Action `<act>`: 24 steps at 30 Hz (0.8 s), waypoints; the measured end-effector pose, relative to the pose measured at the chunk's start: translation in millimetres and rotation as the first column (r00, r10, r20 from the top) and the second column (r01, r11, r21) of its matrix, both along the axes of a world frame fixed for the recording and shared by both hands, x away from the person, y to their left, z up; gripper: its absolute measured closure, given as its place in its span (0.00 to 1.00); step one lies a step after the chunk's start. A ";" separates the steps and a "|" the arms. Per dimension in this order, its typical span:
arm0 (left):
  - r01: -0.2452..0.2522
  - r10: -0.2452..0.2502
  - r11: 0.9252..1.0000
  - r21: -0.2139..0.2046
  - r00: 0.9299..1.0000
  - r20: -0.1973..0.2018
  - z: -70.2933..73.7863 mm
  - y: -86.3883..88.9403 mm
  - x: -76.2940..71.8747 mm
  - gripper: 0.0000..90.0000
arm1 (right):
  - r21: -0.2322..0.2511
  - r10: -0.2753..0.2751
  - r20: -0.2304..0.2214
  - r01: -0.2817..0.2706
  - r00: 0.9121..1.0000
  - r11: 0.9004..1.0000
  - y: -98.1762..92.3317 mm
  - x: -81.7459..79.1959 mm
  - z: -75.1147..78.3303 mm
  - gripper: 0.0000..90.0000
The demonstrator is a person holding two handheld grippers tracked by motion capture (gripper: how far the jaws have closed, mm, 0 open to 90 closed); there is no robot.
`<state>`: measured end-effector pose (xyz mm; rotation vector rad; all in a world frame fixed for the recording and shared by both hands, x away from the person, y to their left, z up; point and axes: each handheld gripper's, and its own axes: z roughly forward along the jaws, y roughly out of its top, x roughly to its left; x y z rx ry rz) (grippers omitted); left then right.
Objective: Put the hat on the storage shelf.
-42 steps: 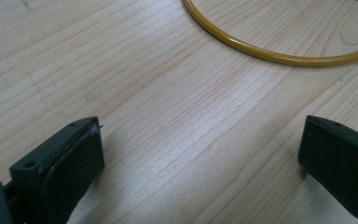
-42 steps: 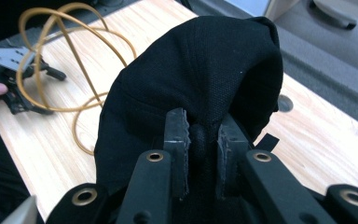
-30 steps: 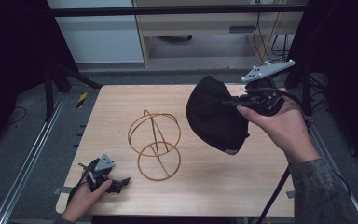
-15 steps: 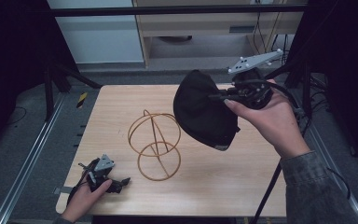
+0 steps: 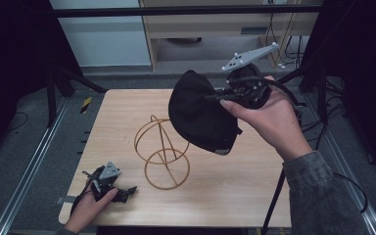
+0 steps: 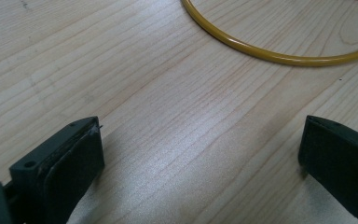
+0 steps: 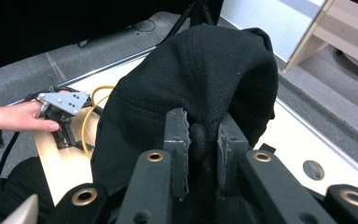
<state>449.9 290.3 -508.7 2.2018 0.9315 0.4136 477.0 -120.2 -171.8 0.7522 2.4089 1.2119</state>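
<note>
A black cap (image 5: 198,115) hangs in the air over the table, just right of and above a yellow wire stand (image 5: 161,152). My right gripper (image 5: 225,95) is shut on the cap; in the right gripper view its pads pinch a fold of the black fabric (image 7: 203,135). The stand is a wire globe on a round base ring (image 6: 270,51). My left gripper (image 5: 108,183) rests on the table near the front left corner, held by a hand. Its jaws stand wide open over bare wood, with nothing between the pads (image 6: 74,163).
The wooden table (image 5: 254,196) has free room at the right and front. Metal rails (image 5: 34,161) run along the floor at the left. A cabinet and cables (image 5: 284,44) stand behind the table.
My right gripper has carried the cap to the left and upward, closer to the wire stand. The left gripper has stayed in place.
</note>
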 end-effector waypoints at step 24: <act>0.002 -0.002 1.000 0.001 1.000 0.001 0.0 -0.1 0.2 0.00 | -0.035 0.088 -0.004 -0.088 0.996 0.996 61.4 11.5 2.8 0.87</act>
